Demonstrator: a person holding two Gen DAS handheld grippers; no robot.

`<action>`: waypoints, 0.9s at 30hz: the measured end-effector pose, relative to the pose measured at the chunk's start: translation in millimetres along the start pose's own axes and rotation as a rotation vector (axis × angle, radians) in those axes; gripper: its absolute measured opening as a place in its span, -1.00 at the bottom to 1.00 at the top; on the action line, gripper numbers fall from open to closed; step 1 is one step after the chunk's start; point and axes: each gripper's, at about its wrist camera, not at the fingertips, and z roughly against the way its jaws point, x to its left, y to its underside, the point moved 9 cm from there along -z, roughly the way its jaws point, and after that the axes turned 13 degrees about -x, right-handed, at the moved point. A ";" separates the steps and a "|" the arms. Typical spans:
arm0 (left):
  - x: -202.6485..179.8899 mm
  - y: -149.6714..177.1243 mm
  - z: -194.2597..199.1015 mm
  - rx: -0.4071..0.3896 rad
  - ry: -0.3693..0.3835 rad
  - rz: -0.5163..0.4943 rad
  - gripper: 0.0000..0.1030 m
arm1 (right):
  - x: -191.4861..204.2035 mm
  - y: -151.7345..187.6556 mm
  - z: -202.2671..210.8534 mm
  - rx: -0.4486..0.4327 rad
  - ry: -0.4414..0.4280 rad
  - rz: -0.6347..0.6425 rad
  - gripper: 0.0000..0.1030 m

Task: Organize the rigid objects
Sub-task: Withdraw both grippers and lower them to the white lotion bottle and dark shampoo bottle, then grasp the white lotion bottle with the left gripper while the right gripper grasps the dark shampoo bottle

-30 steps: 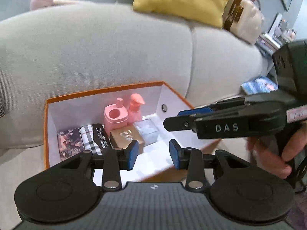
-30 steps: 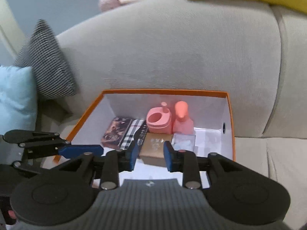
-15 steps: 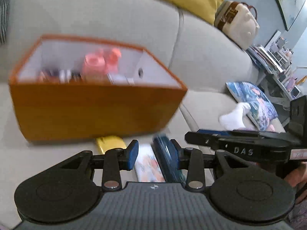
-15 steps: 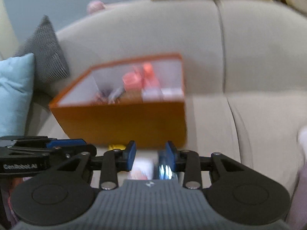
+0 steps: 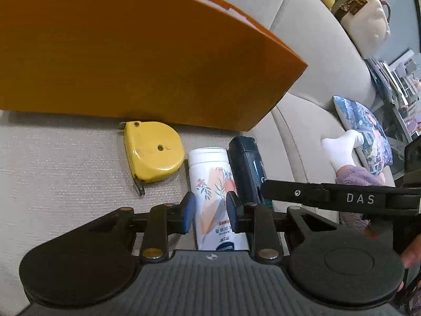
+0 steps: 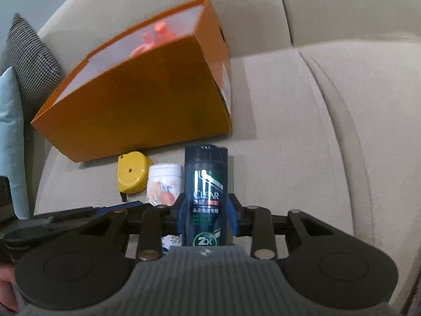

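A white floral bottle (image 5: 214, 197) lies on the sofa seat between the pads of my left gripper (image 5: 210, 212), which is open around it. A dark Clear shampoo bottle (image 6: 205, 192) lies beside it on the right, between the pads of my right gripper (image 6: 205, 216), open and close around it. The shampoo bottle also shows in the left wrist view (image 5: 246, 168). A yellow tape measure (image 5: 152, 152) lies left of the white bottle. The orange box (image 5: 131, 52) stands just behind them, with pink items (image 6: 158, 36) inside.
The beige sofa backrest (image 6: 263, 8) rises behind the box. A checked cushion (image 6: 29, 65) and a light blue cushion (image 6: 10, 137) sit at the left. A printed cushion (image 5: 368, 129) and a white sock (image 5: 342, 147) lie at the right.
Both grippers have dropped from above the box down to the sofa seat in front of it. Each now straddles a lying bottle.
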 end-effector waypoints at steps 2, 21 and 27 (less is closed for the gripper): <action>2.7 1.5 -2.8 0.012 0.004 0.020 -0.32 | -3.0 0.8 -4.0 0.015 -0.010 -0.030 -0.31; 14.1 1.3 -11.2 0.034 0.048 0.149 -0.14 | -6.6 10.1 -23.4 0.096 -0.008 -0.076 -0.29; 6.1 -0.1 -17.1 0.044 0.030 0.148 -0.30 | -1.2 13.2 -25.5 0.086 0.014 -0.028 -0.30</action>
